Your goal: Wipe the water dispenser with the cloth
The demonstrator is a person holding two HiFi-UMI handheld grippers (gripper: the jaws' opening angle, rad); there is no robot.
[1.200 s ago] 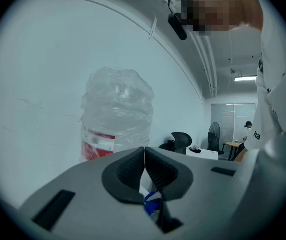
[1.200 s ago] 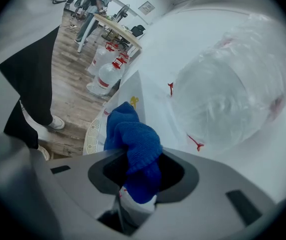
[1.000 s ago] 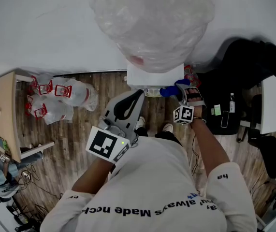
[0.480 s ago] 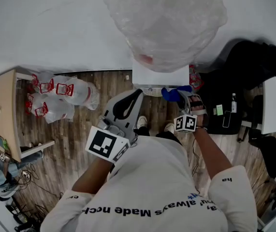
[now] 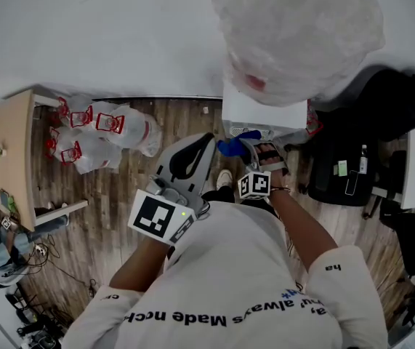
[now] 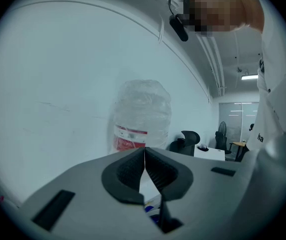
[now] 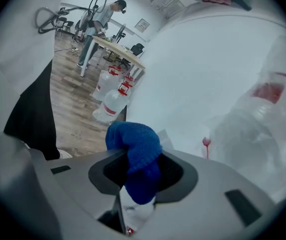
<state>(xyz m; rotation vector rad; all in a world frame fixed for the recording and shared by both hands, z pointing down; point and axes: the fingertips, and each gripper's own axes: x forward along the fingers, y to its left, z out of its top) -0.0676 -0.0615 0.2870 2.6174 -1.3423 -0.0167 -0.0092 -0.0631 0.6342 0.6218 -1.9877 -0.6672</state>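
The right gripper clamps a blue knitted cloth. The left gripper has its jaws pressed together, holding nothing. Around are a brown wooden floor and a white wall. The cloth lies just beside the white water dispenser, at its front edge.

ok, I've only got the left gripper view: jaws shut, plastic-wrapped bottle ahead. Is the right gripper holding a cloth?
Observer: Yes. The right gripper is shut on a blue knitted cloth.
Operator: Where is it against the dispenser?
Observer: In the head view the cloth sits at the front of the white box-shaped water dispenser, just below its top edge. I can't tell whether they touch.
Operator: Anything on the floor?
Observer: Clear water jugs with red labels sit on the wooden floor on the person's left.
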